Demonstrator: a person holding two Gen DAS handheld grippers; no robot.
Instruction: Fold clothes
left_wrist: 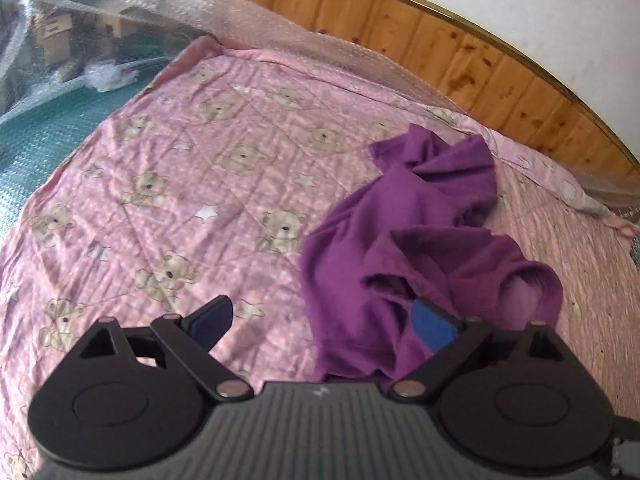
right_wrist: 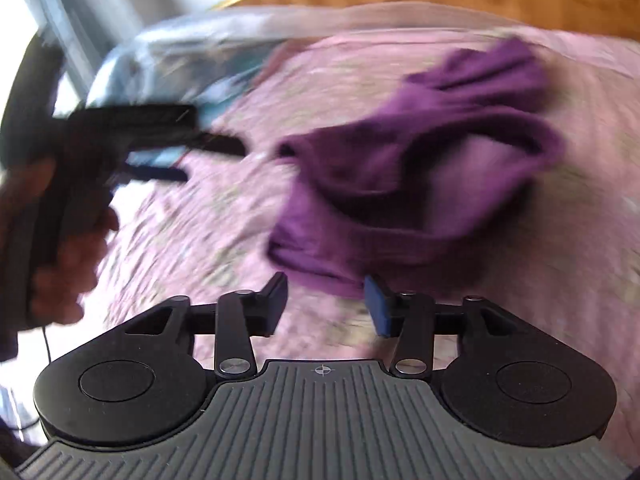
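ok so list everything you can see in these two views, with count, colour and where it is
purple garment: one, purple, crumpled on the bedspread, right of centre in the left wrist view
bedspread: one, pink with teddy bears and stars, covering the bed
headboard: one, brown wood with a gold rim, at the far edge of the bed
bubble wrap: clear, along the far left side of the bed
teal surface: one, teal, left of the bedspread
left hand-held gripper: one, black with blue pads, open, one finger against the garment's near edge
right hand-held gripper: one, black with blue pads, open, just short of the garment
hand: one, holding the left hand-held gripper, blurred
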